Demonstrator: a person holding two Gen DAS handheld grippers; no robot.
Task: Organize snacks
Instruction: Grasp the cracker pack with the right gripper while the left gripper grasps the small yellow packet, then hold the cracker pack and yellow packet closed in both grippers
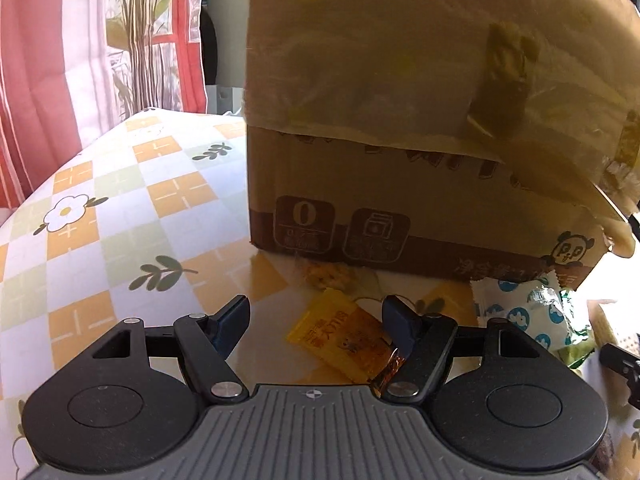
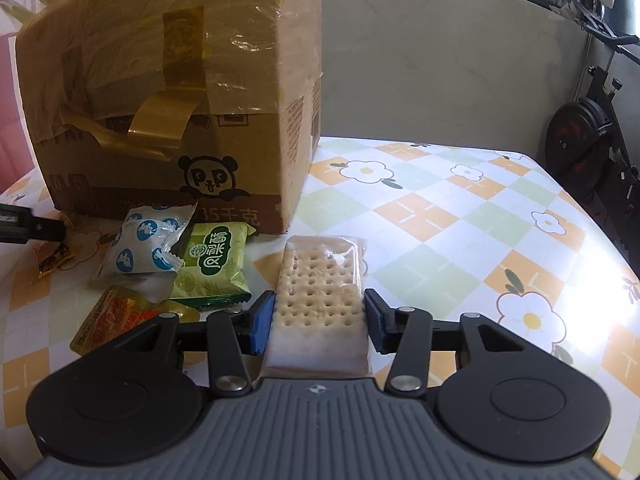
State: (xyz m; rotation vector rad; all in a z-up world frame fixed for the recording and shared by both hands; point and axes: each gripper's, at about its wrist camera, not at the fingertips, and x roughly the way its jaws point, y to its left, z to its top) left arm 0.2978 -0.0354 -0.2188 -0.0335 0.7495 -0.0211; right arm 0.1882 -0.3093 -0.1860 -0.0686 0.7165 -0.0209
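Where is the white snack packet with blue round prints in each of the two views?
Left wrist view: the white packet with blue prints lies at the right, before the cardboard box, beside a green packet.
Right wrist view: the same packet lies left of centre, touching the green packet.
Shared landmark: the panda print on the box, just behind the packet.

One box (image 2: 168, 92); five snack packets: cracker (image 2: 320, 284), green (image 2: 214, 268), white-blue (image 2: 148, 246), orange (image 2: 106, 320), yellow (partly hidden) (image 1: 344, 336).
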